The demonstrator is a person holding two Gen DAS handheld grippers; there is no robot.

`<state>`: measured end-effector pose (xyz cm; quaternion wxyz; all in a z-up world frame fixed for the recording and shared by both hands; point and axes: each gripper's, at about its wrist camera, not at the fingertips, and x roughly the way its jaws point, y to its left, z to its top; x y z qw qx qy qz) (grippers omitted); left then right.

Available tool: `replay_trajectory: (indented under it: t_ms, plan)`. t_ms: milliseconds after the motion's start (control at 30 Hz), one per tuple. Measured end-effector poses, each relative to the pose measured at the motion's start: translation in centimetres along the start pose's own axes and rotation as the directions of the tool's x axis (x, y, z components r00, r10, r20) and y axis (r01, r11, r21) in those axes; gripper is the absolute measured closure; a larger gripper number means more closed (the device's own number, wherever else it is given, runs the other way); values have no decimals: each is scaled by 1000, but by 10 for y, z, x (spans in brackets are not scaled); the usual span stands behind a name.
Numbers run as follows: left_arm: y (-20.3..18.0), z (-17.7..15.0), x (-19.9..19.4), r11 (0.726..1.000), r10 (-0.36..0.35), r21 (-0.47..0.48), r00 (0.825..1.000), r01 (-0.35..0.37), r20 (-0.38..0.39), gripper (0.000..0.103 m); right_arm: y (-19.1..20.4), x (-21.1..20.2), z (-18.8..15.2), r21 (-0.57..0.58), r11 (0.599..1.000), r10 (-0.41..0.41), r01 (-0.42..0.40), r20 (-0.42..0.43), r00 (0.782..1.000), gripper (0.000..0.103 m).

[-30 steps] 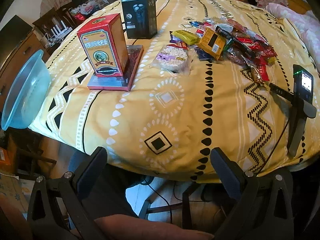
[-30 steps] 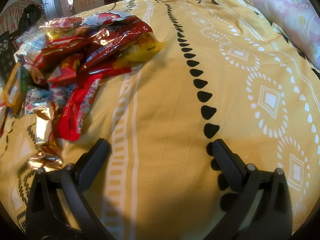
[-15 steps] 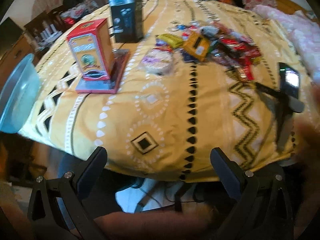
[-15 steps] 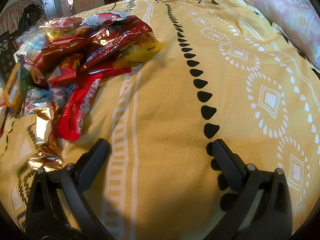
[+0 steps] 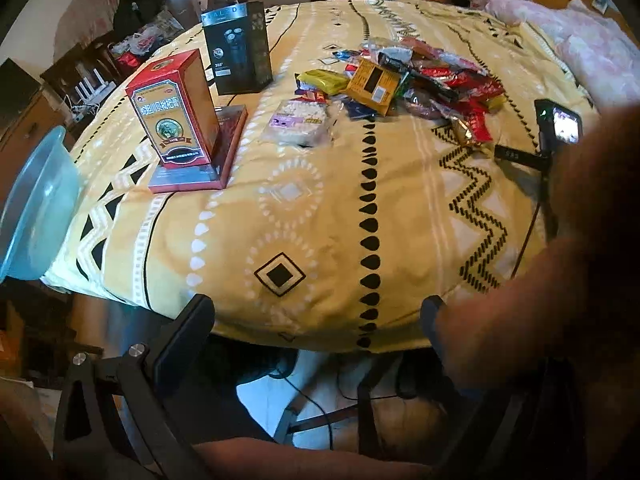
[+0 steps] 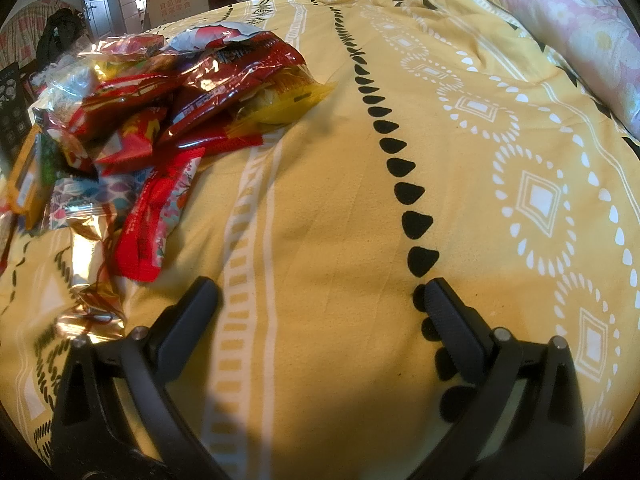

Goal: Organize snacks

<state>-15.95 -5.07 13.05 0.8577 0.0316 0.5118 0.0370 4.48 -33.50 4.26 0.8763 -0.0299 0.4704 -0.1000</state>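
A heap of snack packets [image 5: 420,80] lies at the far middle of a yellow patterned cloth [image 5: 320,200]; a clear bag of pale puffed pieces [image 5: 298,122] sits just in front of it. My left gripper [image 5: 318,320] hangs open off the near edge of the cloth, nothing between its fingers, and a blurred hand [image 5: 560,272] covers its right finger. In the right wrist view the same snack packets [image 6: 160,120] fill the upper left. The right gripper [image 6: 318,300] rests open low over bare cloth [image 6: 340,220], to the right of a red packet [image 6: 156,220].
A red carton [image 5: 174,110] stands on a flat red box [image 5: 196,160] at the left, a black box [image 5: 238,48] behind it. A pale blue plastic basin [image 5: 32,208] sits off the left edge. A small camera on a stand [image 5: 558,128] is right. Pink bedding [image 6: 560,12] lies beyond.
The left gripper has pulled back and swung a little, and a hand has come in from the right over its right finger. The right gripper has not moved.
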Motion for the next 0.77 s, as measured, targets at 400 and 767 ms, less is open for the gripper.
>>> replay_trajectory:
  t_ms: [400,767]
  plan:
    - [-21,-7,9,994,-40,99,998,44,-47,0,0,-1,-1,0,1000,0,0,0,1000,0]
    - [-17,-5,8,995,-54,77,998,57,-42,0,0,-1,-1,0,1000,0,0,0,1000,0]
